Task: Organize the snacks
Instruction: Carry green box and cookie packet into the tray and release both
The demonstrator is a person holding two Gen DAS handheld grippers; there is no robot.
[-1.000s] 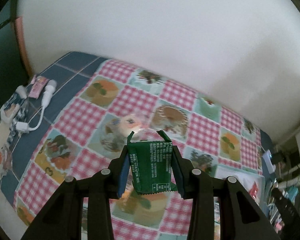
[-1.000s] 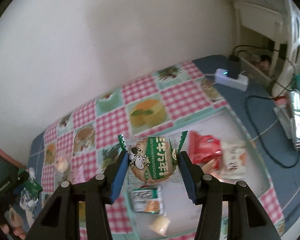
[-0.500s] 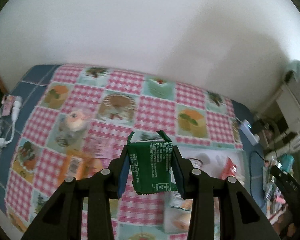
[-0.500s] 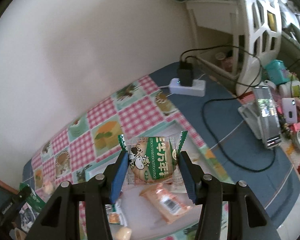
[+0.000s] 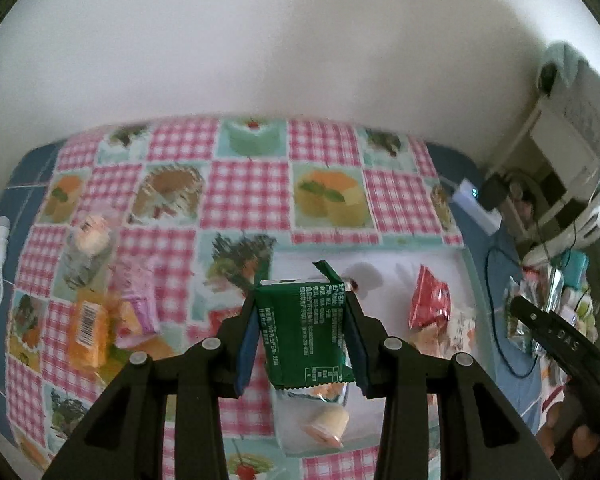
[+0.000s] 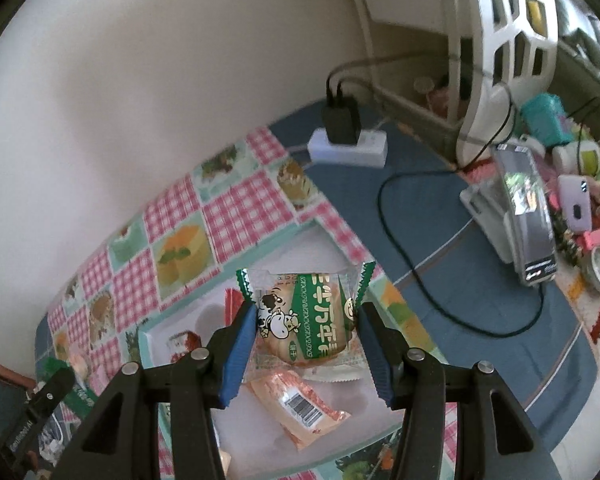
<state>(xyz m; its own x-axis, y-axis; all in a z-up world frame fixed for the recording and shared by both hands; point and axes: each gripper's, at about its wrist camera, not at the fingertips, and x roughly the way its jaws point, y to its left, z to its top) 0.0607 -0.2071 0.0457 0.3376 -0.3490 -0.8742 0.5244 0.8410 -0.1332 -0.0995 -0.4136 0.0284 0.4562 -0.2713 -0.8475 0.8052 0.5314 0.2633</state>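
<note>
Green packet [image 5: 306, 332] hides tray [image 5: 470, 276] contents beneath; far snacks blurred

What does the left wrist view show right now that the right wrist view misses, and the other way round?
Left wrist only: the left tongs shut on a dark green packet, and an orange packet and a pink packet lying on the checked cloth outside the tray.
Right wrist only: the right tongs gripping a cow-print bun, and a phone on a stand.
Both: the white tray with a red packet, and the power strip.
</note>
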